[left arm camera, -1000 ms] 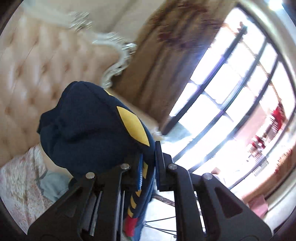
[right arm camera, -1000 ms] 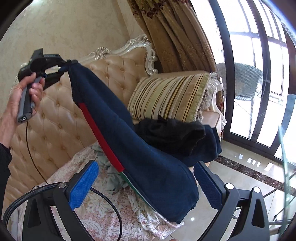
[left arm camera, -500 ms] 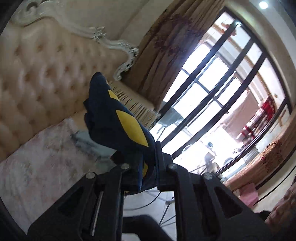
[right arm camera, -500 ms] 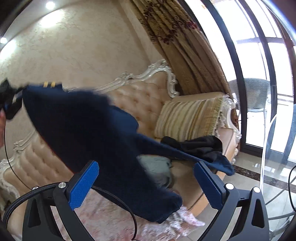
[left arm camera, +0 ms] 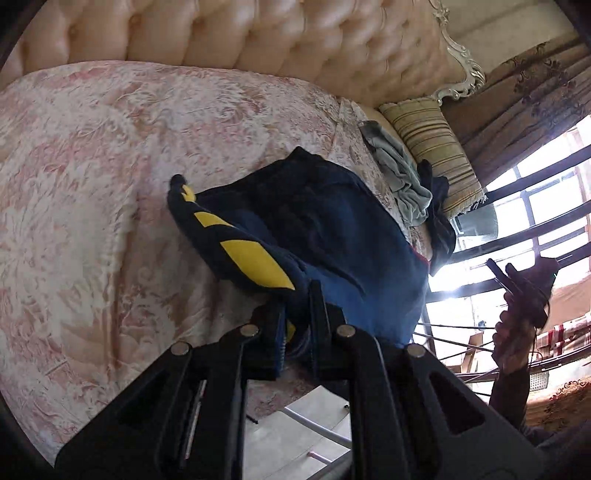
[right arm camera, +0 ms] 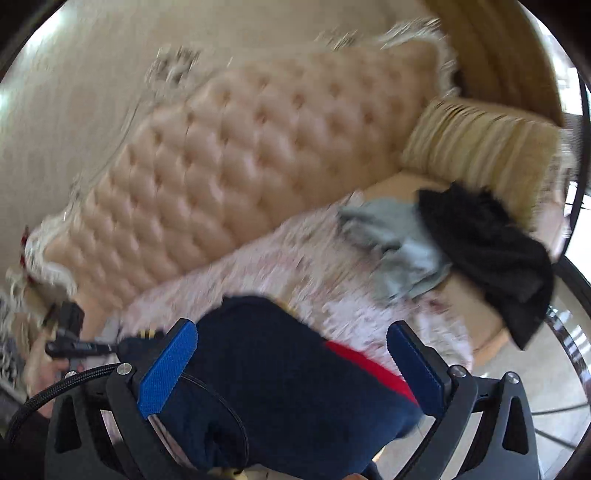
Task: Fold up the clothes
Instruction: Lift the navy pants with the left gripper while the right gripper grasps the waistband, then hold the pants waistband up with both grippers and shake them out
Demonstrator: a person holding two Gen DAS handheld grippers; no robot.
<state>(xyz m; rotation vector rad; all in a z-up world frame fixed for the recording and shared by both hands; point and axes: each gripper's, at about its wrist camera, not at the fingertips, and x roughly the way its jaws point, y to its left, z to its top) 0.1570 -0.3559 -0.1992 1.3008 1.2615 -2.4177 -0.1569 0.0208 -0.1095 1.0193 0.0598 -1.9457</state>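
A navy garment (left arm camera: 332, 229) with yellow stripes and a red band lies spread on the sofa's floral cover (left arm camera: 92, 184). My left gripper (left arm camera: 297, 295) is shut on its yellow-striped edge near the seat's front. In the right wrist view, which is motion-blurred, the same garment (right arm camera: 277, 387) fills the space below my right gripper (right arm camera: 291, 350). That gripper is open, its blue pads (right arm camera: 168, 369) wide apart and not touching the cloth. The left gripper (right arm camera: 122, 345) shows at the far left there, pinching the striped hem. A hand holds the right gripper (left arm camera: 517, 280) up by the window.
A grey-blue garment (right arm camera: 399, 247) and a black one (right arm camera: 491, 258) are heaped at the sofa's right end, against a striped cushion (right arm camera: 480, 147). The tufted backrest (left arm camera: 258, 33) rises behind the seat. Tiled floor (left arm camera: 295, 424) lies below the sofa's front edge, and a window (left arm camera: 535, 184) is to the right.
The navy garment hung high in the air from the left gripper; it has now come down onto the sofa seat. The right gripper stayed open and dropped closer over the cloth.
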